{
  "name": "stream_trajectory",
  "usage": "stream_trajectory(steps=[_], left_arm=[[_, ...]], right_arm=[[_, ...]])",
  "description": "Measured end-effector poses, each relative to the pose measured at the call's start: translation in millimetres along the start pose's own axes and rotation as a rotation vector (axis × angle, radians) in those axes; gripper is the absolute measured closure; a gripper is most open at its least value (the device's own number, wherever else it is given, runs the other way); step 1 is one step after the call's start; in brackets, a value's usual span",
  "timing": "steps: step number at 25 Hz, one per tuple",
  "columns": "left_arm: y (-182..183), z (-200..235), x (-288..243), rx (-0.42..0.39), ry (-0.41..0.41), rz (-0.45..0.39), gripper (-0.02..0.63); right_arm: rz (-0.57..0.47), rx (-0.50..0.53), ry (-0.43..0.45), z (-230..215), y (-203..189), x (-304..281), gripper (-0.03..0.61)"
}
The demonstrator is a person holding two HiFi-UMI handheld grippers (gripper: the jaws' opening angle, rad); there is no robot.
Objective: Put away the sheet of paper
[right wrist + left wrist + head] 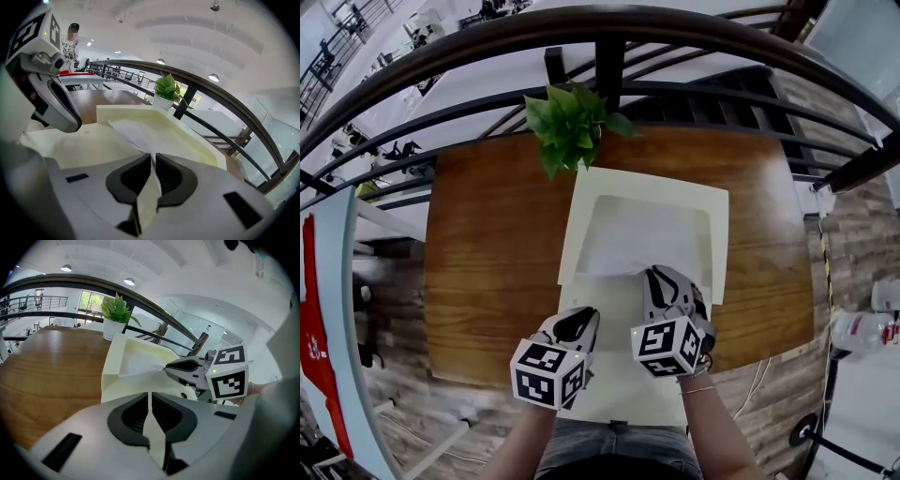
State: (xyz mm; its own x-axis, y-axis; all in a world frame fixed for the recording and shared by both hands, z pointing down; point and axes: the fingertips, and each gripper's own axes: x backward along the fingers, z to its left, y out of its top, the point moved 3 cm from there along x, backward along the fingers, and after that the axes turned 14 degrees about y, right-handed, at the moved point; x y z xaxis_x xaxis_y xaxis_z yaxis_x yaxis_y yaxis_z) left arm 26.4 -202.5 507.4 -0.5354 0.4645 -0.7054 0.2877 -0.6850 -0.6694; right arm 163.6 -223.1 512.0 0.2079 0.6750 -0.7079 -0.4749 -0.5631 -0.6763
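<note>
1. The sheet of paper [642, 239] is plain white. It lies in the recess of the cream tray [719, 244] on the wooden bench [487, 244], with its near edge raised.
2. The right gripper [656, 274] has its fingers pinching that edge. The left gripper [578, 323] has its fingers pressed onto a cream strip, apparently the tray's front flap.
3. In the head view the right gripper covers the pinched edge.
4. No writing can be read on the sheet.

Shows a cream box [715, 202] on a wooden table [487, 244], sheet of paper [642, 239] inside it, potted plant [572, 122] at its far edge, right gripper [652, 275] meeting the sheet at its near rim, left gripper [579, 322] over its near flap.
</note>
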Motion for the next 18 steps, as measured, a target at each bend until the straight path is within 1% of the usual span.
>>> stream_trajectory(steps=[6, 7, 9, 10, 18], left_arm=[[3.6, 1.8, -2.1, 0.002, 0.001, -0.006, 0.577], [3.8, 2.4, -2.2, 0.001, 0.001, -0.007, 0.577], [4.1, 3.0, -1.5, -0.003, 0.001, -0.009, 0.577], [4.0, 2.9, -0.7, -0.005, 0.001, -0.009, 0.577], [3.9, -0.5, 9.1, -0.027, 0.0, -0.023, 0.577]], right_arm=[[-0.001, -0.042, -0.006, -4.5, -1.3, -4.4, 0.544], [0.002, -0.046, 0.001, -3.6, -2.2, -5.7, 0.533], [0.008, -0.055, 0.021, -1.0, -3.7, -7.8, 0.456], [0.009, -0.058, 0.028, 0.2, -4.0, -7.9, 0.449], [-0.009, -0.065, 0.035, 5.8, -3.3, 3.7, 0.448]])
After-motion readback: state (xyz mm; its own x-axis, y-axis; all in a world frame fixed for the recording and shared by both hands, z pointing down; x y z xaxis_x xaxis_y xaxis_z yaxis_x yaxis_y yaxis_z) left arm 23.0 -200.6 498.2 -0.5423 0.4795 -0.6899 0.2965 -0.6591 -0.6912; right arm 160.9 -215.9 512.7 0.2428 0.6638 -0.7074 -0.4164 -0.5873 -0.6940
